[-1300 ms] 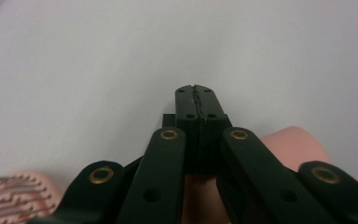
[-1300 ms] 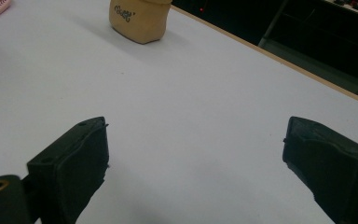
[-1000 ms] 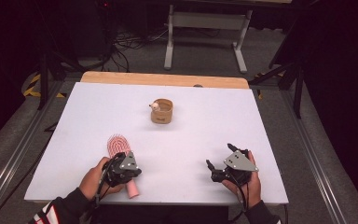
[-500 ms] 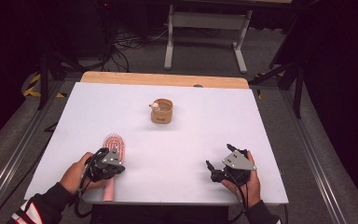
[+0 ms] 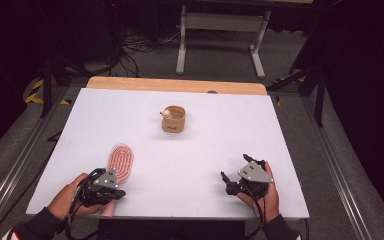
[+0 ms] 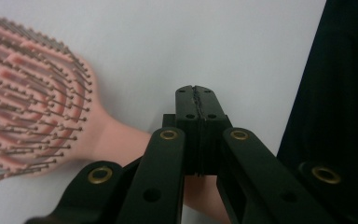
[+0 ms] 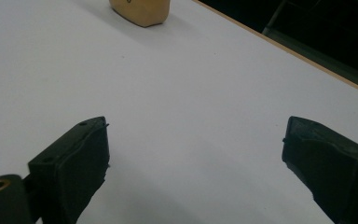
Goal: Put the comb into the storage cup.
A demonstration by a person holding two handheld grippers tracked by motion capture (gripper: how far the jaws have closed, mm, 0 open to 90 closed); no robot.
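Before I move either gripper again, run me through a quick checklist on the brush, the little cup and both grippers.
1. Left gripper jaws shut, nothing between them: ok if a reset is wanted, not ok for grasping.
2. Pink hairbrush lies flat on the white table, bristles up, handle running under the left gripper: ok.
3. Whether the left gripper touches the brush handle: cannot tell.
4. Right gripper jaws wide open over bare table: ok.
5. Tan cup upright, far from both grippers, a small object at its rim: ok.
6. Path from the right gripper to the cup is bare table: ok.
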